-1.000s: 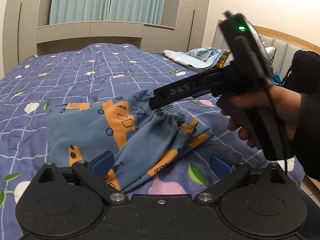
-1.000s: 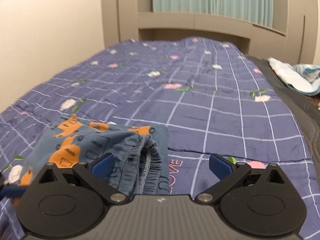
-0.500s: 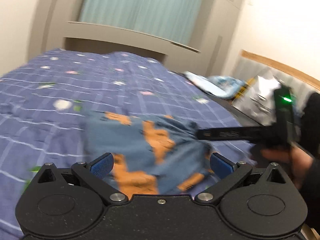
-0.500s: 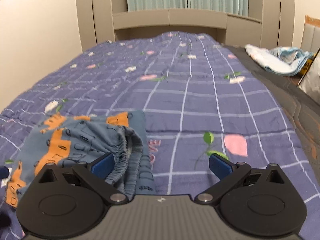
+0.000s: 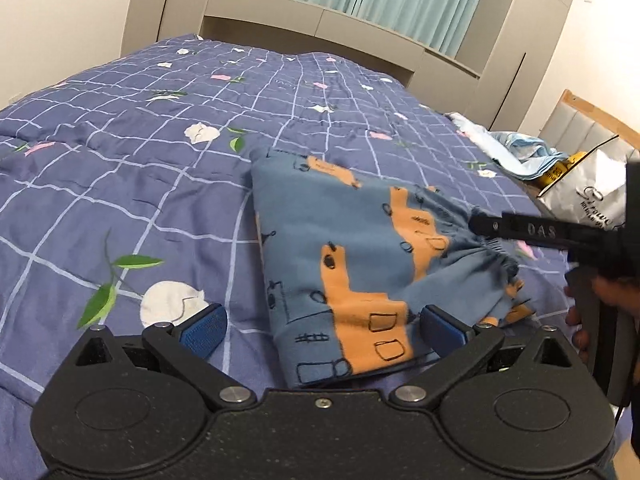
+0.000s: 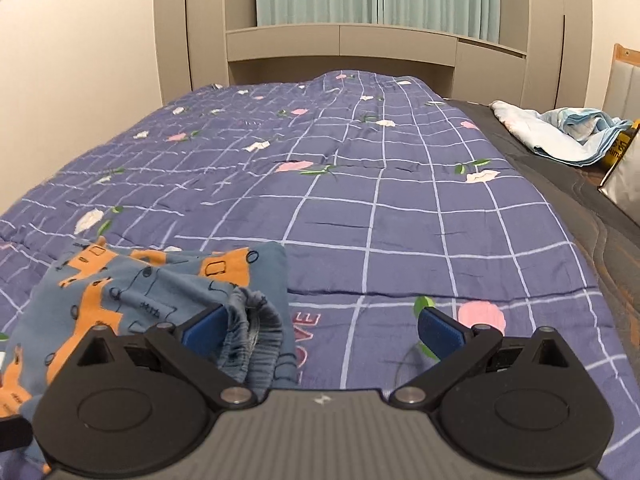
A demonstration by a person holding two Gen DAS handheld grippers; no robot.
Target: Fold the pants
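Observation:
The blue pants with orange vehicle prints (image 5: 352,256) lie folded in a compact bundle on the purple checked quilt (image 5: 160,128). My left gripper (image 5: 320,330) is open, its fingers either side of the bundle's near edge. My right gripper (image 6: 322,326) is open; its left pad touches the gathered waistband (image 6: 250,320). In the left wrist view the right gripper's black finger (image 5: 532,230) reaches in from the right at the waistband. The pants also show in the right wrist view (image 6: 132,284), low left.
A crumpled light blue and white cloth (image 6: 560,132) lies at the bed's far right by a silver bag (image 5: 592,194). A grey sheet strip (image 6: 568,208) borders the quilt's right side. Cupboards and a curtain stand behind the bed.
My left gripper swung left and drew back, now facing the bundle's near edge. The lifted pants layer has settled flat. My right gripper shifted slightly, staying at the waistband.

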